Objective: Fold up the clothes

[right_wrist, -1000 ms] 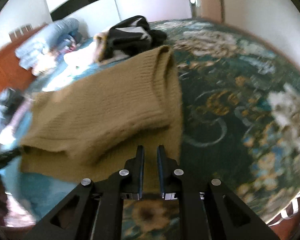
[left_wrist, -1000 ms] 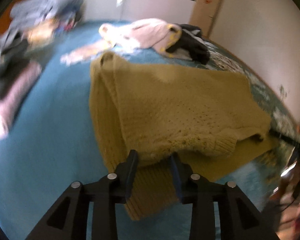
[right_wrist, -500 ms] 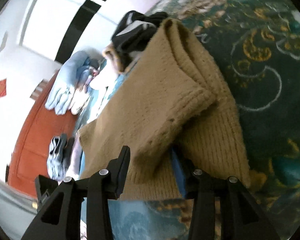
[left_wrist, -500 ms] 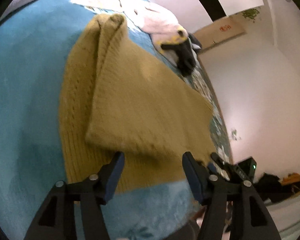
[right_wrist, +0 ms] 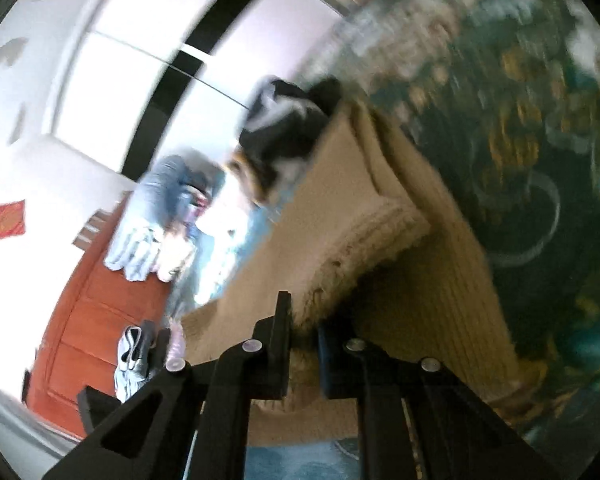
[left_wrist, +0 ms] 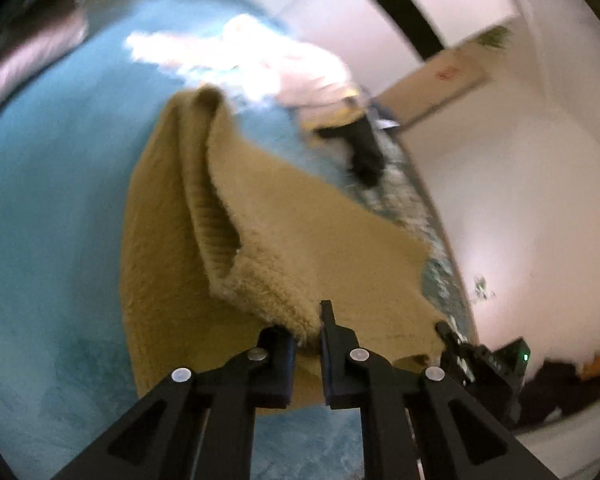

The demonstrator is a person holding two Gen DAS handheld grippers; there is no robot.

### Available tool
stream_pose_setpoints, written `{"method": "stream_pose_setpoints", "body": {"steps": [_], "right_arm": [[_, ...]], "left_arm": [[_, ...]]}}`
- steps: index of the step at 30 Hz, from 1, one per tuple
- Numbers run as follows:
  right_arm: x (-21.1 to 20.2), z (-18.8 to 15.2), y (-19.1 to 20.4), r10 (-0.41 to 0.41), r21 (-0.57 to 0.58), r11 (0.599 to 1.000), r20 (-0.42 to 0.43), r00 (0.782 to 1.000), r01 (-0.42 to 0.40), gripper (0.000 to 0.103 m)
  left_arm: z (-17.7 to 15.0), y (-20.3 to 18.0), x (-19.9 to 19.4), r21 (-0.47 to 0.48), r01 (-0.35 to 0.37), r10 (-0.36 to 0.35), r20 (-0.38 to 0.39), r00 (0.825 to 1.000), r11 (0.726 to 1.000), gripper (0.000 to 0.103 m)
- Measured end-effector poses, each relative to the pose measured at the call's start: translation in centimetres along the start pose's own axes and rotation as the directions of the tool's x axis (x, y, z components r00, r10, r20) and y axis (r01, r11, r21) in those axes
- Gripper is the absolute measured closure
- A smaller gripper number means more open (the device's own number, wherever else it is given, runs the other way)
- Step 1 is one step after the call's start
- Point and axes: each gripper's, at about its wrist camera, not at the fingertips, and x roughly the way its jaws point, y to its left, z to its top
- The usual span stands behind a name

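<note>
A mustard-yellow knit sweater [left_wrist: 284,232] lies partly folded on the teal bedspread [left_wrist: 48,200]. My left gripper [left_wrist: 306,332] is shut on the near hem of its folded upper layer and lifts it. In the right wrist view the same sweater [right_wrist: 420,280] runs away from me, and my right gripper [right_wrist: 302,328] is shut on the other end of that hem, raised off the lower layer. The right gripper's black body [left_wrist: 480,360] shows at the sweater's far corner in the left wrist view.
A pink and white garment [left_wrist: 284,68] and a black garment [left_wrist: 364,148] lie beyond the sweater. Blue-grey clothes [right_wrist: 168,208] are piled by the red-brown headboard [right_wrist: 88,320]. The dark floral bedspread [right_wrist: 540,160] spreads right. White walls stand close.
Both grippers were open half a second ago around the folded hem. Both have now closed on it and lifted it; the views are tilted and blurred from motion.
</note>
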Motion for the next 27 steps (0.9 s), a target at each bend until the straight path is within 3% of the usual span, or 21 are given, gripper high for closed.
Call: {"method": "stream_pose_setpoints", "body": {"steps": [2,5,8,17,21,23,25,27], "right_arm": [[-0.9,-0.3,-0.1,-0.014,-0.023,1.000,0.009,1.000,0.014,0.092],[-0.6,-1.7,-2.2,-0.052,0.018,0.998,-0.024,0.998,0.052,0.092],[0.6,-3.3,-4.7,-0.088,0.080,0.993,-0.063,0.994,0.093,0.092],[-0.3,-3.5,-4.8,-0.109,0.054,0.992,-0.047,0.993,0.111,0.091],[-1.9,-2.9,-4.5,-0.174,0.013,0.985,-0.003,0.985,0.174,0.090],[-2.8,-2.0,-5.2,-0.176,0.021,0.984,0.020,0.984,0.176,0.081],[-3.1,-1.3,-5.9,-0.147,0.038,0.989,0.019,0.989,0.146,0.059],[-2.6,-0.7,-6.3,-0.166,0.046,0.985,-0.005,0.986,0.166,0.039]], "left_arm": [[-0.7,0.2,-0.5,0.005,0.002,-0.002,-0.013,1.000,1.000,0.092],[-2.2,1.7,0.5,0.009,-0.065,0.065,-0.059,0.996,0.998,0.092],[-3.4,3.6,2.0,-0.045,-0.102,0.096,-0.123,0.988,0.994,0.092],[-2.7,3.1,1.1,0.048,-0.115,0.120,-0.124,0.985,0.992,0.085],[-1.0,4.1,-0.5,0.079,-0.189,0.194,-0.062,0.979,0.979,0.079],[0.2,4.9,-1.5,0.086,-0.229,0.231,-0.014,0.973,0.970,0.070],[1.6,5.5,-2.2,0.063,-0.256,0.255,0.017,0.967,0.965,0.055],[3.3,6.2,-2.6,0.032,-0.238,0.237,0.044,0.971,0.971,0.039]]}}
